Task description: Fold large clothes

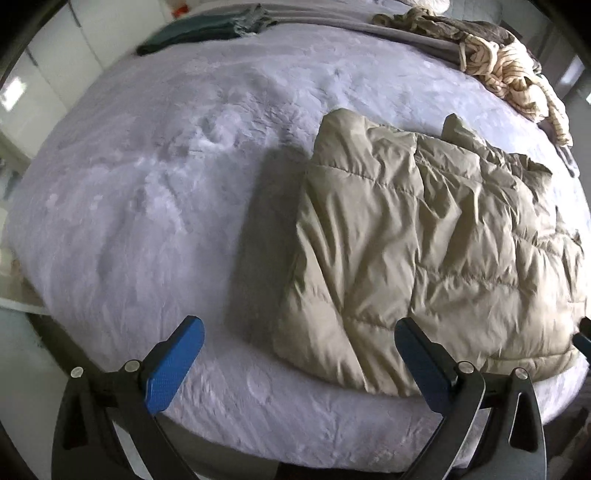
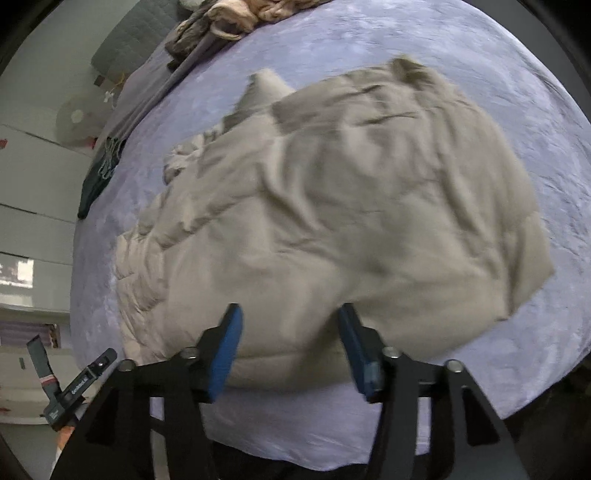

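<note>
Far left, against the back edge of the bed point(image 1: 129, 206), lies a folded dark green garment point(image 1: 192, 33), well apart from the work. The bed carries a pale lilac plush cover, its pile ruffled in patches.

The left gripper point(image 1: 295, 354) hangs over the near edge of the bed with its blue-padded fingers point(image 1: 173, 365) spread wide and nothing between them; its right finger stands over the near left corner of the jacket.

Centre to right: the beige quilted puffer jacket point(image 1: 424, 251) lies flat on the cover near the front edge, already doubled into a rough rectangle, with two small peaks poking up at its far side. The shell looks thin and glossy, the filling lofty. Judged from that, it should be light, soft and slippery, springing open again unless pressed down. The best hold is probably a pinch through all layers at the stitched hem or at a corner, where the fabric is flattest.

The right gripper point(image 2: 290, 347) sits over the near hem of the jacket, fingers parted and holding nothing.

Far right, at the back, a heap of cream striped clothing point(image 1: 517, 81) rests on a grey blanket point(image 1: 369, 26).
</note>
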